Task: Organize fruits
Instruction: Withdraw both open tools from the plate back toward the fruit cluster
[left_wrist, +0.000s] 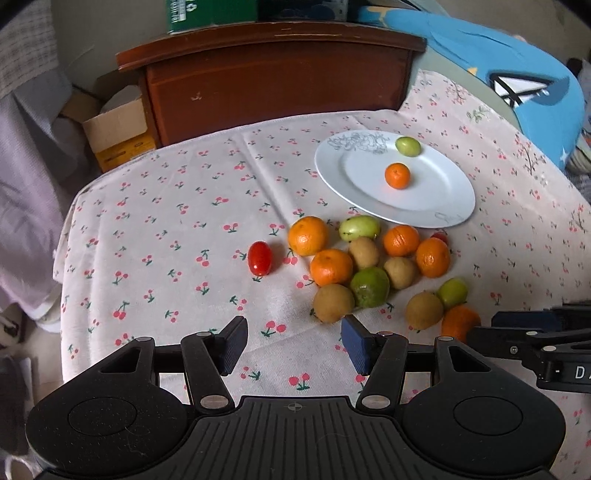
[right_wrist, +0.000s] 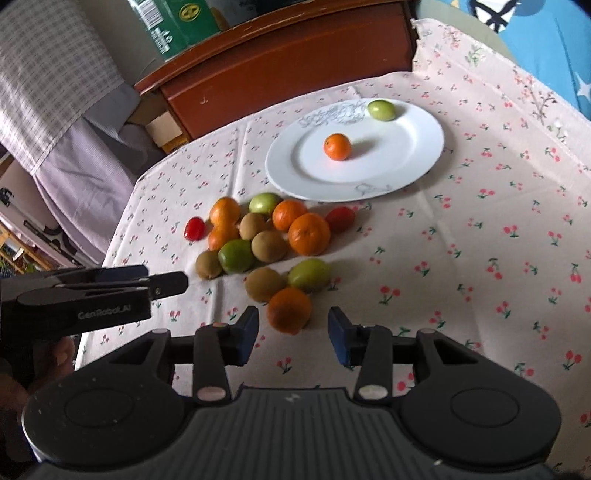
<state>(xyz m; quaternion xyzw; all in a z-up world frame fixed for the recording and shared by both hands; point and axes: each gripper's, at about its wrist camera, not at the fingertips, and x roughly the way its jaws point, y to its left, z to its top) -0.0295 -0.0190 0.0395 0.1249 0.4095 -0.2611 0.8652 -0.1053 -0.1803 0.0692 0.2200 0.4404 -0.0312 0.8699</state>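
A white plate (left_wrist: 436, 206) (right_wrist: 406, 162) holds a small orange (left_wrist: 397, 175) (right_wrist: 337, 146) and a green fruit (left_wrist: 407, 146) (right_wrist: 381, 109). In front of it a pile of oranges, green fruits and brown fruits (left_wrist: 364, 266) (right_wrist: 258, 240) lies on the cherry-print cloth, with a red tomato (left_wrist: 259, 258) (right_wrist: 194, 228) at its left. My left gripper (left_wrist: 293, 341) hovers open and empty, its right fingertip near a brown fruit (left_wrist: 333, 302). My right gripper (right_wrist: 293, 332) is open, and the nearest orange (right_wrist: 289, 309) (left_wrist: 460, 322) sits just ahead between its fingertips, untouched.
The table ends at the left and far side. A brown wooden cabinet (left_wrist: 273, 81) stands behind it, with cardboard boxes (left_wrist: 114, 129) on the floor and a blue cushion (left_wrist: 517, 74) at the far right. The other gripper shows at each view's edge (left_wrist: 517, 332) (right_wrist: 110, 291).
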